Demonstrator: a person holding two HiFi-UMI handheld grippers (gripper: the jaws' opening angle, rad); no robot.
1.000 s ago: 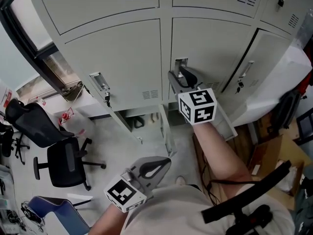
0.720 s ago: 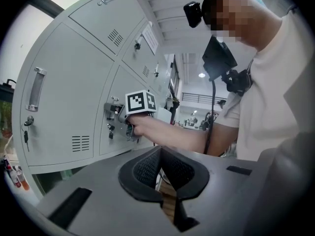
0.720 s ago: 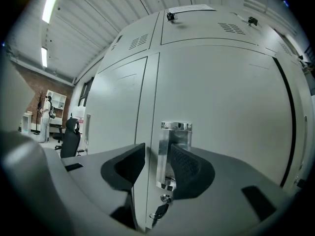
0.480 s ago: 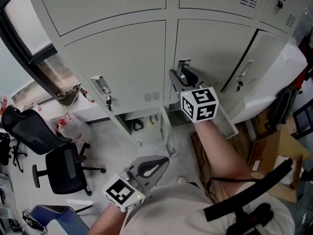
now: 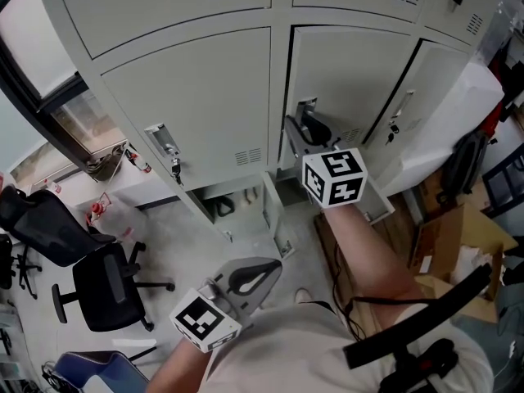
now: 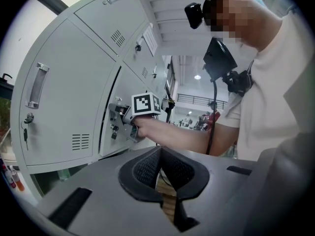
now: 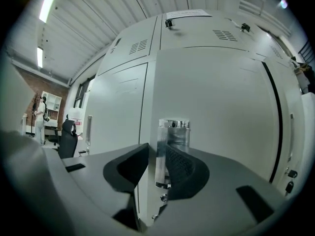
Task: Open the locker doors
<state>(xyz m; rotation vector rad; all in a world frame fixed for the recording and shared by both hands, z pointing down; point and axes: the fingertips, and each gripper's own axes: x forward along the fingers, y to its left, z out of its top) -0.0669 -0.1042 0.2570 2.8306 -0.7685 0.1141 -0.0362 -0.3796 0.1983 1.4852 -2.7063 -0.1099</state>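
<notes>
**Right gripper** (image 7: 157, 162): the jaws have just been closing and are standing partly apart around the chrome handle (image 7: 173, 134) of the middle locker door (image 5: 360, 80). The right pad is lying against the handle. A thin sliver of door is showing between the left pad and the handle, so it is not clamping yet. The handle is sitting near the door's left edge.

**Right hand:** it is reaching out level, with the forearm (image 5: 368, 252) stretching toward the locker bank.

**Left gripper** (image 6: 160, 152): it is clenched, pads meeting, and holding nothing. It is hanging low by the person's torso, well apart from the lockers.

**Edges and room:**
- A dark slit is running along the middle door's left edge.
- The right-hand door (image 5: 442, 97) is standing ajar.
- The left-hand door (image 5: 188, 97) is lying flush.
- An office chair (image 5: 102, 281) is standing on the floor (image 5: 188, 252), well to the left of the doors.
</notes>
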